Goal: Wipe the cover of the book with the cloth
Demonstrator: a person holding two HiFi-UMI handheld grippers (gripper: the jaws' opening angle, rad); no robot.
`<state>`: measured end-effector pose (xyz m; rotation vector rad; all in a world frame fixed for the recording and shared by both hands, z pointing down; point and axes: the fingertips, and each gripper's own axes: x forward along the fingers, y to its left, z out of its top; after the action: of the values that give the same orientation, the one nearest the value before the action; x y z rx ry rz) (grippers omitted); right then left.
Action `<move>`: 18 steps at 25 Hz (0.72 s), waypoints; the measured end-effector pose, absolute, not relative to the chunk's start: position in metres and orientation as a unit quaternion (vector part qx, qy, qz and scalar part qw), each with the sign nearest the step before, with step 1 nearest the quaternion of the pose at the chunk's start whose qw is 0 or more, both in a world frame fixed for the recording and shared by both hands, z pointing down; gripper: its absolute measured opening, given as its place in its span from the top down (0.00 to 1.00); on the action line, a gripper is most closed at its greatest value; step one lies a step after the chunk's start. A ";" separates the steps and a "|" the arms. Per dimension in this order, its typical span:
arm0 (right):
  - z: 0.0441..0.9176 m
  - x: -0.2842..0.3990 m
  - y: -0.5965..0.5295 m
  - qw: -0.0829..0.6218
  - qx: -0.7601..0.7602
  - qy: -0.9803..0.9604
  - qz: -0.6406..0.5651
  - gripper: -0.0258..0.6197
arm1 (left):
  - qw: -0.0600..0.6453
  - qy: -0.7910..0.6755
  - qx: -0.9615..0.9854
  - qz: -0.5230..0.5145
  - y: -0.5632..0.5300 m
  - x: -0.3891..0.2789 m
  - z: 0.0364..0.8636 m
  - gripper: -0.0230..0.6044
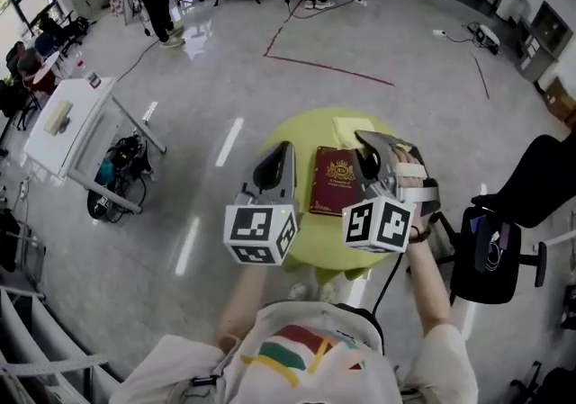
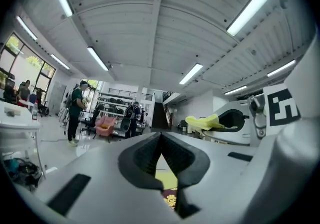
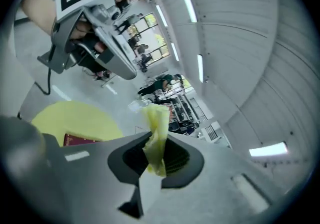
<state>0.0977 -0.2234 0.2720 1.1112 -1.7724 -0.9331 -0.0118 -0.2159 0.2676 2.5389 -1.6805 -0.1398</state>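
A dark red book with a gold emblem lies on the round yellow table. My right gripper hovers just right of the book, shut on a pale yellow cloth. The cloth sticks up from between its jaws in the right gripper view, with the book low at the left. My left gripper is raised at the book's left side, shut with nothing in it. In the left gripper view the jaws meet, a strip of the book shows below them, and the cloth hangs from the right gripper.
A black office chair stands right of the table. A white table and a bag are at the left. A red tape line marks the floor beyond, and people stand at the far side of the room.
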 end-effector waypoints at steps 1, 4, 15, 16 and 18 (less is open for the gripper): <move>0.261 0.108 -0.215 0.384 0.470 -0.710 -0.358 0.92 | 0.028 -0.549 0.834 -0.050 -0.212 -0.004 0.255 0.94; 0.239 0.141 -0.189 0.295 0.548 -0.719 -0.309 0.92 | -0.020 -0.540 0.839 -0.062 -0.195 0.019 0.226 0.94; 0.261 0.186 -0.156 0.163 0.622 -0.738 -0.205 0.91 | -0.116 -0.534 0.835 -0.058 -0.180 0.064 0.215 0.94; 0.263 0.187 -0.157 0.156 0.620 -0.743 -0.199 0.91 | -0.106 -0.533 0.837 -0.064 -0.181 0.066 0.216 0.94; 0.267 0.189 -0.156 0.138 0.616 -0.752 -0.191 0.92 | -0.098 -0.536 0.835 -0.079 -0.180 0.070 0.216 0.94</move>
<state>0.1890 -0.1563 0.2670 1.7817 -2.1738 -0.5515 0.0705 -0.1797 0.2162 2.7999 -1.7990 -0.2635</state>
